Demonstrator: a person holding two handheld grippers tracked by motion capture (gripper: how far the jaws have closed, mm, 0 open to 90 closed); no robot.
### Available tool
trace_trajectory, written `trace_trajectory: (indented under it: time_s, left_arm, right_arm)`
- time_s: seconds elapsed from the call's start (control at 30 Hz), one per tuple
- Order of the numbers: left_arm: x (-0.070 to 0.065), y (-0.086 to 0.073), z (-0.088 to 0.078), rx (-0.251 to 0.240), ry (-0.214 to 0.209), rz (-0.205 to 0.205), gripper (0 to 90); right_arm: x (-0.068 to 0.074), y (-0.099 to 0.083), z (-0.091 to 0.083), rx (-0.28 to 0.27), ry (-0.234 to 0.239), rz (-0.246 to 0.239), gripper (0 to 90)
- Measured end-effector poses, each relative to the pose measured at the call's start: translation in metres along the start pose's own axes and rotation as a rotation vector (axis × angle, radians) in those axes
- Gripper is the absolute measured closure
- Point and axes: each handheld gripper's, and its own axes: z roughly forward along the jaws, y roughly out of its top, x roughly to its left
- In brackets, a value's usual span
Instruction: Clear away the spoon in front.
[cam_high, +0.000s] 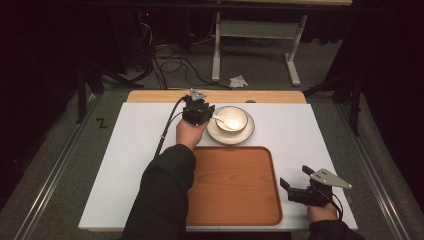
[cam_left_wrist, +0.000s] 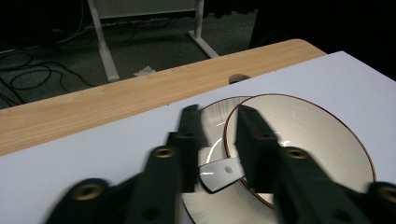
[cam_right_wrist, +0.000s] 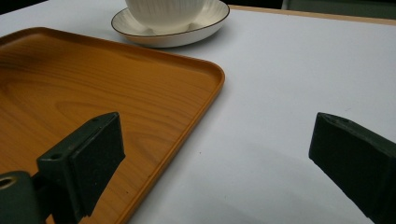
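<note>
Left claw (cam_high: 207, 114) sits at the left rim of the bowl (cam_high: 231, 119), far side of the white surface (cam_high: 130, 165). In the left gripper view its two jaws are narrowed around the flat grey end of a spoon handle (cam_left_wrist: 219, 175); small gaps seem to show on both sides of the handle, so I cannot tell whether the pads are actually pressing it. Right jaw lies over the bowl's rim.

Bowl: white, ribbed outside, thin brown line at the rim. Stands centred on a matching saucer (cam_high: 249, 135). Spoon (cam_high: 225, 122) lies in the bowl, handle pointing out over the left rim toward the claw.

Right claw (cam_high: 297, 181) rests near the front right corner of the surface, just beside the wooden tray (cam_high: 235, 195). Jaws wide apart, nothing between them (right gripper view confirms).

Tray is empty and lies just in front of the saucer.

Handling judgement:
- Spoon looks like metal: light, stiff, smooth. Thin handle likely to pivot or slip if pinched at the very tip; a hold slightly further down the flat end seems safer.
- Bowl and saucer look ceramic: fragile, glazed, fairly heavy. Bowl is loose on saucer, so dragging the spoon against the rim could shift or tip it.
</note>
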Motion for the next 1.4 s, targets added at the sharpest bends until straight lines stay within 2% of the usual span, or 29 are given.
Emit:
trace_trajectory:
  time_s: [0.07, 0.17, 0.27, 0.3, 0.43, 0.67, 0.77, 0.83, 0.97, 1.03, 1.1, 1.17, 1.23, 1.33, 1.37, 1.4]
  left_arm:
    - [0.000, -0.003, 0.004, 0.021, 0.029, -0.009, 89.8]
    - [0.002, -0.006, 0.007, 0.037, 0.052, -0.010, 89.9]
    - [0.003, -0.006, 0.007, 0.035, 0.053, -0.015, 90.0]
    - [0.003, -0.007, 0.006, 0.042, 0.037, -0.016, 90.0]
    - [0.002, -0.010, 0.005, 0.069, 0.019, 0.004, 89.9]
    - [0.004, -0.022, -0.002, 0.067, -0.010, -0.007, 90.0]
    - [0.002, -0.032, -0.010, 0.054, -0.035, -0.009, 89.9]
    - [0.001, -0.036, -0.015, 0.043, -0.035, -0.013, 89.9]
    - [0.000, -0.037, -0.024, 0.014, -0.042, -0.026, 89.8]
    - [-0.002, -0.037, -0.033, -0.006, -0.059, -0.027, 89.2]
    - [-0.004, -0.035, -0.035, -0.012, -0.067, -0.028, 84.1]
    - [-0.004, -0.034, -0.035, -0.013, -0.068, -0.040, 74.2]
    - [-0.001, -0.034, -0.030, -0.007, -0.079, -0.090, 63.7]
    - [0.002, -0.037, -0.022, 0.029, -0.090, -0.124, 55.5]
    - [0.002, -0.037, -0.022, 0.029, -0.090, -0.124, 53.3]
    - [0.005, -0.040, -0.017, 0.054, -0.121, -0.163, 52.1]
  right_arm:
    - [0.000, 0.000, 0.000, 0.000, 0.001, 0.000, 3.9]
    - [0.000, -0.001, -0.001, 0.001, 0.001, 0.005, 3.9]
    - [0.000, -0.001, -0.001, 0.003, 0.003, 0.004, 3.9]
    - [0.000, -0.001, 0.000, 0.001, 0.003, -0.003, 3.9]
    - [0.000, 0.000, 0.000, 0.003, 0.003, -0.002, 3.9]
    - [0.001, 0.000, 0.000, 0.003, 0.004, -0.009, 3.9]
    - [0.001, 0.000, 0.000, 0.005, 0.001, -0.010, 4.0]
    - [0.002, 0.000, 0.000, 0.006, 0.002, -0.010, 3.9]
    - [0.002, 0.000, 0.000, 0.006, 0.001, -0.015, 3.9]
    - [0.002, 0.000, 0.000, 0.007, -0.001, -0.016, 3.9]
    - [0.003, 0.000, 0.001, 0.008, -0.001, -0.017, 3.9]
    - [0.003, 0.001, 0.001, 0.006, 0.001, -0.023, 3.9]
    - [0.003, 0.001, 0.001, 0.008, 0.000, -0.024, 3.9]
    - [0.003, 0.000, 0.001, 0.008, 0.000, -0.021, 3.9]
    - [0.003, 0.000, 0.001, 0.008, 0.000, -0.021, 3.9]
    - [0.002, 0.000, 0.001, 0.010, 0.000, -0.019, 4.0]
